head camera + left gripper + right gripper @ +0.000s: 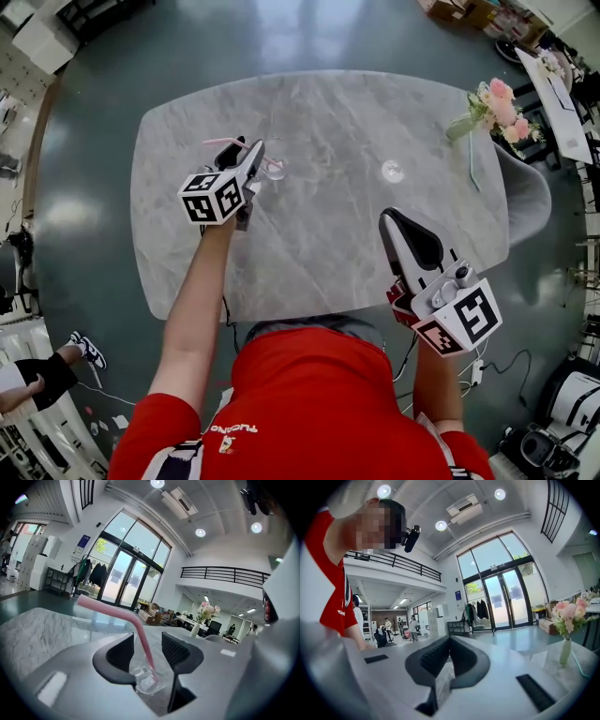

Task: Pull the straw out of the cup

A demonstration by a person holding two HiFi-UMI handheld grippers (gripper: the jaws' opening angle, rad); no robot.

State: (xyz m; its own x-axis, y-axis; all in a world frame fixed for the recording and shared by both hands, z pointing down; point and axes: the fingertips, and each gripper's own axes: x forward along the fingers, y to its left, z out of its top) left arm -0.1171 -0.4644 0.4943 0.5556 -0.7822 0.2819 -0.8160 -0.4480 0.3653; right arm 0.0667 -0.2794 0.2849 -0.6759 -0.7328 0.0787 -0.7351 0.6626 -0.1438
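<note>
– On the table [328, 272], where is the straw?

– It stands in the cup [146, 680], a little see-through one. The straw [140, 632] is pink, and its top bends over to the left of the cup.

– Why is the left gripper [146, 641] so close to the cup?

– I think it wants to grab the straw. Its two fingers are wide apart, one on each side of the straw, just above the cup. They do not touch the straw yet. If they close, they can pinch it and pull it up.

– And the right gripper [447, 640]?

– It hangs well away from the cup, by the near edge of the table. Its fingers are together, with nothing in them. I think it has no job right now.

– Could the cup come up too?

– Maybe. It looks light, and nothing holds it down.

– What else is near the cup?

– A small clear round thing [392, 171] lies to the right of the cup. I can't tell what it is. Much farther right of the cup, at the corner, is a vase of pink flowers [495, 103].

– What is the table like?

– Grey stone with pale lines, smooth and mostly bare. The floor [94, 122] around it is dark green and shiny. Far beyond the cup there are big glass doors [119, 583], coats hanging beside them, round lights in the ceiling and a balcony rail up high.
</note>
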